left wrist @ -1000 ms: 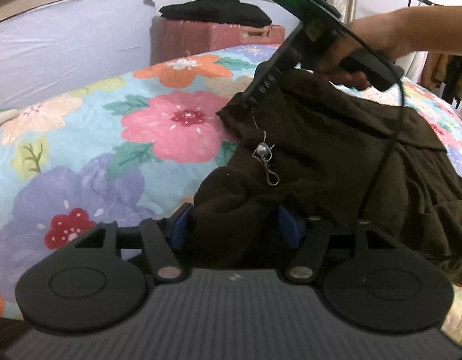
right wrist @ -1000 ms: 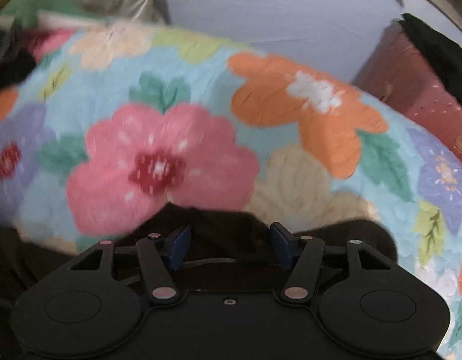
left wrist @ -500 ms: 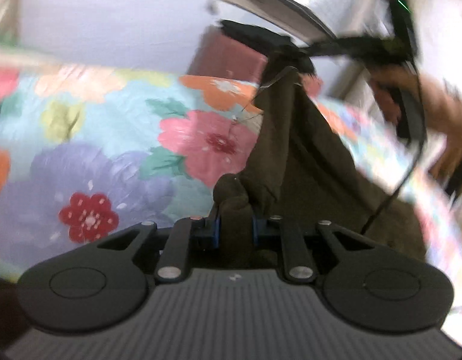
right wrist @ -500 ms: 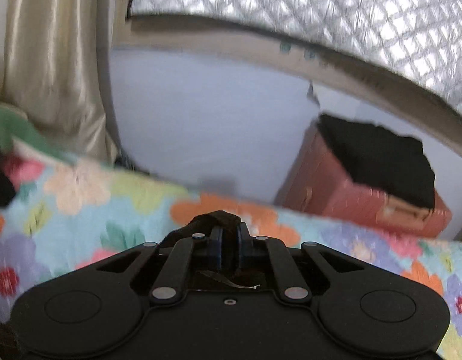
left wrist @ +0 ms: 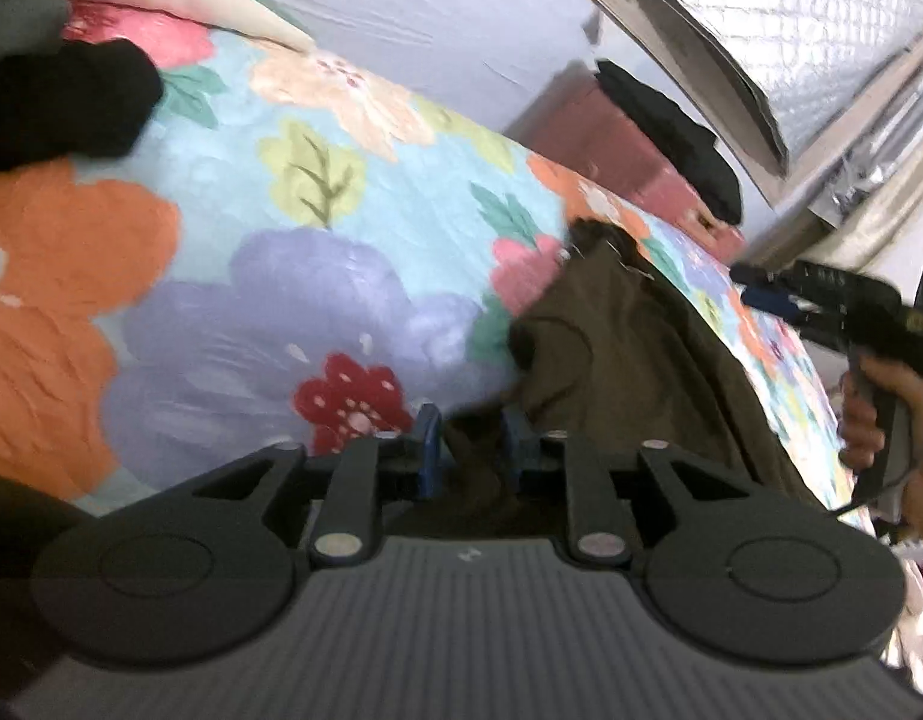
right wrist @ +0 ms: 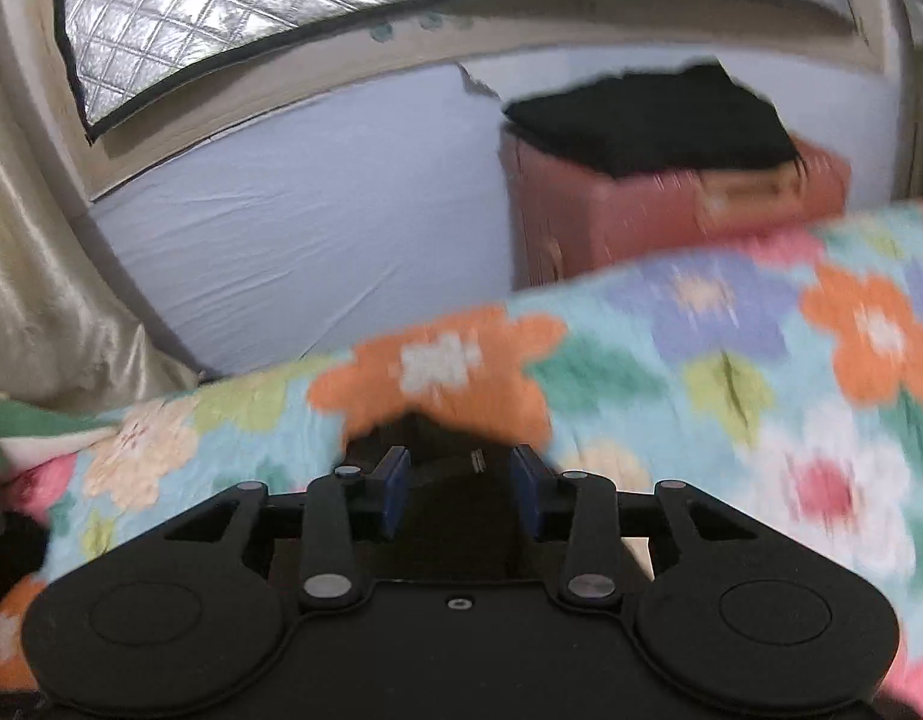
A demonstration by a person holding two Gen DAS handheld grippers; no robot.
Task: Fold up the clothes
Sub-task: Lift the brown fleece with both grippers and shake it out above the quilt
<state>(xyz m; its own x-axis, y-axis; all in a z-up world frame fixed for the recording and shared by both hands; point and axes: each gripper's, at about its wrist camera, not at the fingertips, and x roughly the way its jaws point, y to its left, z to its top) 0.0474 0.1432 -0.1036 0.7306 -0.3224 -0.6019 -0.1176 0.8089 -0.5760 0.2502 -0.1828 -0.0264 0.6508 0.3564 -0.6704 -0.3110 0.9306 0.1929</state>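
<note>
On the floral bed the brown garment lies rumpled, folding barely started, with left tongs and right tongs both apart.

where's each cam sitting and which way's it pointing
Left wrist: on the left gripper, facing along the floral bedspread over the brown garment; the right gripper and its hand show.
Right wrist: on the right gripper, facing the wall and red box.
Shared: bedspread, red box, the black folded cloth.
</note>
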